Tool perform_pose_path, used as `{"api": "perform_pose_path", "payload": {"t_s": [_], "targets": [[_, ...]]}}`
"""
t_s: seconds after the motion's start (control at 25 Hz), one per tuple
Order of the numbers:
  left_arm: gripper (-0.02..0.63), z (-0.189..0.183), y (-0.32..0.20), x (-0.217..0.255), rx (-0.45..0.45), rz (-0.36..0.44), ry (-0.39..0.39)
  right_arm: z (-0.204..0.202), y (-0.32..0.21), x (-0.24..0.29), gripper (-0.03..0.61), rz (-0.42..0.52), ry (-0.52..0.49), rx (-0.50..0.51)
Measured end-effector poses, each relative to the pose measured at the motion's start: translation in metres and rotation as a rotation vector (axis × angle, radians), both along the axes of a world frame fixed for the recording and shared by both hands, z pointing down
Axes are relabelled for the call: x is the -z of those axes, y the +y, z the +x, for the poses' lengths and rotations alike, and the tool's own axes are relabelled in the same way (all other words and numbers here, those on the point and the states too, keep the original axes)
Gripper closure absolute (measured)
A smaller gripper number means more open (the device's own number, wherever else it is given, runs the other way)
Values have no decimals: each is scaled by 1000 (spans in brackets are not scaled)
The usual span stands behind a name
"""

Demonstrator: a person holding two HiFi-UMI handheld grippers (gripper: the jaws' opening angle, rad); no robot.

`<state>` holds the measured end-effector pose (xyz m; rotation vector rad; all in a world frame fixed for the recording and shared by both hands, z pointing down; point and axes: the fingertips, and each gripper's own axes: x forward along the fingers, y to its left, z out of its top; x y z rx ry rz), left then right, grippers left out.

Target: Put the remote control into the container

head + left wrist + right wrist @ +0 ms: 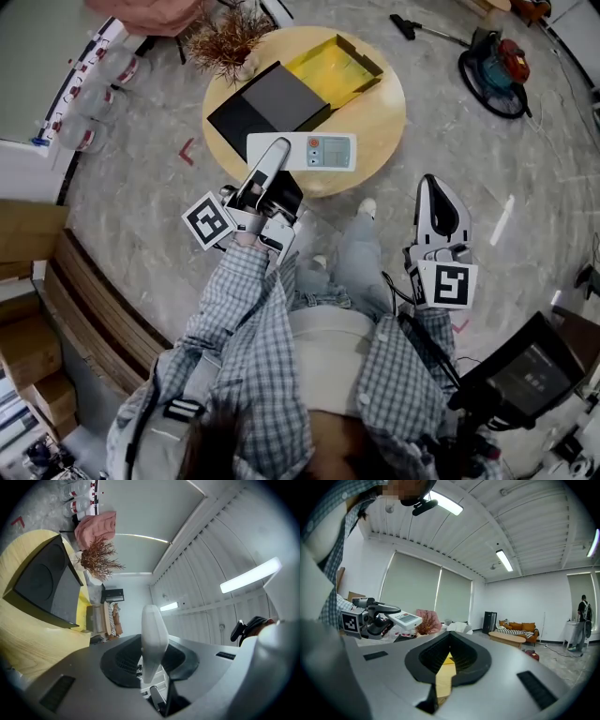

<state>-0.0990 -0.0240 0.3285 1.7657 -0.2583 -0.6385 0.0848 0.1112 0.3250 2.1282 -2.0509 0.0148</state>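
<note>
Nearest the person, the right claw [433, 192] hung over the floor beside the desk, its jaws pressed together with nothing between them. A little farther out, the left claw [274, 157] was clamped at a middling width on one end of the white remote control [314, 151]. The remote stuck out roughly level above the near part of the round wooden desk [380, 127], clear of its top and not yet over any box.

The step in hand looked like the carry to the container. To do it well, the grip would need to stay firm, since holding one end leaves the long body free to sag or twist. The remote should pass over the dark box, line up with the yellow box's long side, and come down until it rested before the jaws let go.

Beyond the remote lay a flat dark box [272, 101]. Its top was shut, so its contents could not be told. Touching it on the far side, the open yellow box [330, 70] showed a bare floor with nothing in it. A dried plant [225, 39] stood at the desk's far edge.
</note>
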Motion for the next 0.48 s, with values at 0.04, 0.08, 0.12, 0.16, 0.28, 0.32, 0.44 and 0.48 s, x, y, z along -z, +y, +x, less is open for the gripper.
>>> {"api": "perform_pose_path", "payload": {"t_s": [0.04,0.08,0.12,0.16,0.28,0.32,0.44,0.48], "targets": [[517,5,-3,0,3,0,2,4,-5,-3,574,-5,-4,7],[517,10,-6,0,6,-2,4,8,-9,-5,574,-11,-9,14],[517,16,-9,0,7,-4,3,12,-14,-8,574,-17,-16,20],[517,21,-12,-1,8,-4,-1,17,-19,-11,574,-20,-25,27],[517,40,-22,-4,11,-6,-17,36,-37,-14,574,-28,-30,46],[517,47,-26,-4,12,-8,-19,43,-43,-15,574,-31,-24,51],[517,66,-36,-6,20,-19,-23,66,-60,-15,574,-43,-11,65],[517,71,-39,-7,26,-24,-24,74,-66,-16,574,-49,-10,72]]}}
